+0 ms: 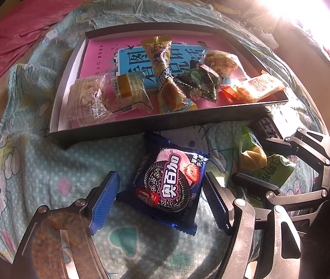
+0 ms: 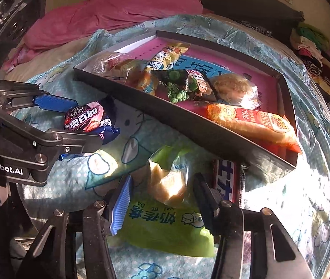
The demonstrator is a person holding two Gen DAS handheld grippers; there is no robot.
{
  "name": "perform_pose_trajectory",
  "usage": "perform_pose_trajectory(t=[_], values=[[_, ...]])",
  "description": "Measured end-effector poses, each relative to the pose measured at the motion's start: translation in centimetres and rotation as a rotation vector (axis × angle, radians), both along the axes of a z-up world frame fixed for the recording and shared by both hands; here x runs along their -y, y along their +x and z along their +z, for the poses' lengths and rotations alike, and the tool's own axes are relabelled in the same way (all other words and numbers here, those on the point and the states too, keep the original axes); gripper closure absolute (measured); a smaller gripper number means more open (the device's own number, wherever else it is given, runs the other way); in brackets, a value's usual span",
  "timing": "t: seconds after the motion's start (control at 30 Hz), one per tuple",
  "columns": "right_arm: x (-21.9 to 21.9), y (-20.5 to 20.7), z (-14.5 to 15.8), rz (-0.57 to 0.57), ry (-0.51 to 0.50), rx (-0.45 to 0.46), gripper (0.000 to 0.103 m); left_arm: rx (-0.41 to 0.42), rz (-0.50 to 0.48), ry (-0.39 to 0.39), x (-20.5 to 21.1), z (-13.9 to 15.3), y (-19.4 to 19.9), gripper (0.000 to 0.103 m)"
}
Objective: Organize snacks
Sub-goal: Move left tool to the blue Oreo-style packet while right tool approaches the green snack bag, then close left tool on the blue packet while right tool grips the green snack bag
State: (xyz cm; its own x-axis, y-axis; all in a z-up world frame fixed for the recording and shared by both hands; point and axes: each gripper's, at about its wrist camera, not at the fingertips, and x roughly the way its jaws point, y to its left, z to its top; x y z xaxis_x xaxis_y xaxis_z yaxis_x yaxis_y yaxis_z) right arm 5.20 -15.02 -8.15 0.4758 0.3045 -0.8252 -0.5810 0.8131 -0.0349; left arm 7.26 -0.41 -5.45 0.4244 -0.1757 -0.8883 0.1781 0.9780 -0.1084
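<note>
Snacks lie in two lots on a bed w/ a cartoon-print sheet (image 1: 25, 162): most in a shallow box (image 1: 55, 107), three still out on the sheet.

Left hand-held gripper (image 1: 161, 196): released, jaws wide, one finger each side of the cookie pack (image 1: 168, 186), pads not pressing it. Pack is dark blue w/ a pink top & strawberry, flat on the sheet, just short of the box's near wall. In the right view the same gripper (image 2: 83, 122) straddles the same pack (image 2: 88, 119).

Right hand-held gripper (image 2: 162, 200): jaws around the green pack (image 2: 162, 223); blue pad at its left edge, black finger at its right. Can't tell if the pads grip it or only flank it. Pack lies on the sheet, its clear window w/ pale lumps pointing away from the gripper toward the box.

Dark bar (image 2: 226, 181) w/ white letters: just right of the right hand-held gripper's black finger, against the box's near wall.

In the box (image 2: 188, 125), beyond both grippers: orange pack (image 2: 251, 121), green pea pack (image 2: 183, 86), clear-wrapped cake (image 2: 232, 88), yellow twist-wrapped snack (image 1: 162, 69), two clear packs (image 1: 109, 93) at the far left end. All sit on a pink & blue book cover (image 1: 99, 55).

Pink bedding (image 1: 20, 32) bunched past the box.
</note>
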Motion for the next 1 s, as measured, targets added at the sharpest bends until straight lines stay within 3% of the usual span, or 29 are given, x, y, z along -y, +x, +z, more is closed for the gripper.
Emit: perform_pose_trajectory(t=[0.23, 0.53, 0.7, 1.0], values=[[0.6, 0.1, 0.6, -0.015, 0.047, -0.001, 0.068, -0.001, 0.001, 0.014, 0.2, -0.4, 0.1, 0.028], [1.7, 0.4, 1.5, -0.043, 0.134, -0.018, 0.069, 0.008, 0.002, -0.018, 0.1, -0.6, 0.5, 0.029], [2.3, 0.4, 2.3, -0.055, 0.184, -0.001, 0.070, 0.016, -0.012, -0.058, -0.1, -0.5, 0.6, 0.046], [3.2, 0.4, 3.6, -0.070, 0.256, 0.037, 0.070, 0.040, -0.011, -0.151, -0.7, 1.2, 0.3, 0.049]])
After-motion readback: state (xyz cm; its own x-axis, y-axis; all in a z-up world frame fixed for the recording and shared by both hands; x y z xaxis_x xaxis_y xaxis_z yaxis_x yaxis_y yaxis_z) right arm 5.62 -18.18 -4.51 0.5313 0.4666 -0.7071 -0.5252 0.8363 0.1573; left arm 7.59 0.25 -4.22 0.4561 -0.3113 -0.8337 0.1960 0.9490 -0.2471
